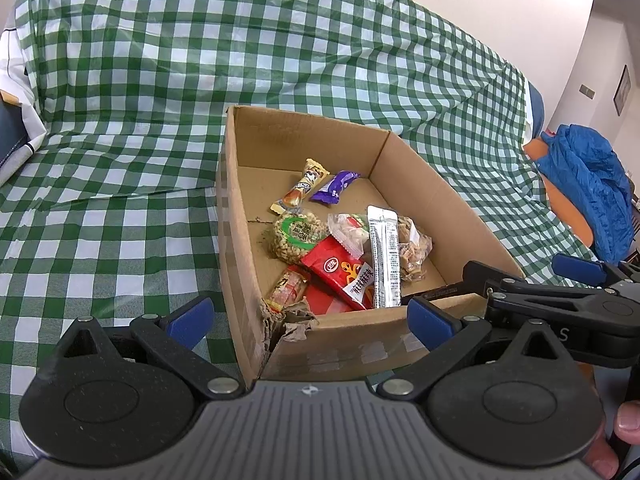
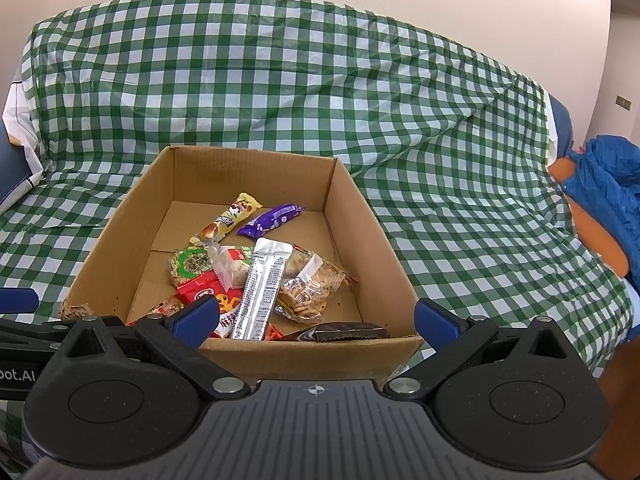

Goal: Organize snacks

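Observation:
An open cardboard box [image 1: 416,184] [image 2: 360,216] sits on a green checked cloth. Inside lie several snacks: a yellow bar [image 1: 304,190] [image 2: 232,218], a purple bar [image 1: 334,187] [image 2: 272,220], a round peanut cake [image 1: 294,236] [image 2: 190,266], a red packet [image 1: 340,274] [image 2: 202,290], a silver stick pack [image 1: 384,256] [image 2: 262,292], a clear cracker bag [image 2: 316,284] and a dark bar [image 2: 346,332]. My left gripper [image 1: 310,316] is open and empty at the box's near edge. My right gripper [image 2: 316,316] is open and empty over the near wall; it also shows in the left wrist view [image 1: 520,276].
The green checked cloth [image 1: 120,120] [image 2: 460,160] covers a sofa seat and backrest. A blue jacket [image 1: 588,184] [image 2: 612,184] lies on an orange cushion at the right. The box's near left corner [image 1: 288,320] is torn.

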Action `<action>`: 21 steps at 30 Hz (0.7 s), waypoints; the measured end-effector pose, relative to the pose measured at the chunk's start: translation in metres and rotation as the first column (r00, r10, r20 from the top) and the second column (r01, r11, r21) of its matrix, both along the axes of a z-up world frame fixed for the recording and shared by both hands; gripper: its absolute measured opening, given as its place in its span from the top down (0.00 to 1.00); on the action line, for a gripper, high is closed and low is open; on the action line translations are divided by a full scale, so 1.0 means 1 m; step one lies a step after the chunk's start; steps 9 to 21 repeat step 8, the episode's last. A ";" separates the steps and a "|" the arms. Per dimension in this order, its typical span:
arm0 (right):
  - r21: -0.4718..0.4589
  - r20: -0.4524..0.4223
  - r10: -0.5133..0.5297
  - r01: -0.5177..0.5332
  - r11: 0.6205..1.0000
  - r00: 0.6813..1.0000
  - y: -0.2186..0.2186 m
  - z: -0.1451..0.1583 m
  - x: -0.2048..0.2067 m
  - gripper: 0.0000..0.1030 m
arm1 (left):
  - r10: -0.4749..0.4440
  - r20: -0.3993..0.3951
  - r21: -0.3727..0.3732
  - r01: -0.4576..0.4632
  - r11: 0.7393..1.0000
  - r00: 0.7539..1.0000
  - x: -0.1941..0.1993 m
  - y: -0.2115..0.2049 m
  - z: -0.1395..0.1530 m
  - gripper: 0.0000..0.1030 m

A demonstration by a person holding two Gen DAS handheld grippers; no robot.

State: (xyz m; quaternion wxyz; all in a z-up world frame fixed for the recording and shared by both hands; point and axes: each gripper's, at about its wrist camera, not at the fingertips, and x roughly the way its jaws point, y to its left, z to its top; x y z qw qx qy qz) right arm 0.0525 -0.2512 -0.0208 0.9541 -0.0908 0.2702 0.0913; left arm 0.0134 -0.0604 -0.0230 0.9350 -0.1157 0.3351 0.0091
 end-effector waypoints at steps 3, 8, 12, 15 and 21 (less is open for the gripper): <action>0.003 -0.008 -0.006 0.006 1.000 1.000 0.000 -0.001 0.001 0.01 | -0.003 0.001 0.000 0.003 1.000 1.000 0.000 -0.001 0.000 0.00; 0.043 0.068 -0.084 0.081 0.996 0.994 -0.013 0.012 0.000 0.01 | -0.012 0.031 0.011 0.011 1.000 0.999 0.000 -0.002 0.003 0.00; 0.043 0.068 -0.084 0.081 0.996 0.994 -0.013 0.012 0.000 0.01 | -0.012 0.031 0.011 0.011 1.000 0.999 0.000 -0.002 0.003 0.00; 0.043 0.068 -0.084 0.081 0.996 0.994 -0.013 0.012 0.000 0.01 | -0.012 0.031 0.011 0.011 1.000 0.999 0.000 -0.002 0.003 0.00; 0.043 0.068 -0.084 0.081 0.996 0.994 -0.013 0.012 0.000 0.01 | -0.012 0.031 0.011 0.011 1.000 0.999 0.000 -0.002 0.003 0.00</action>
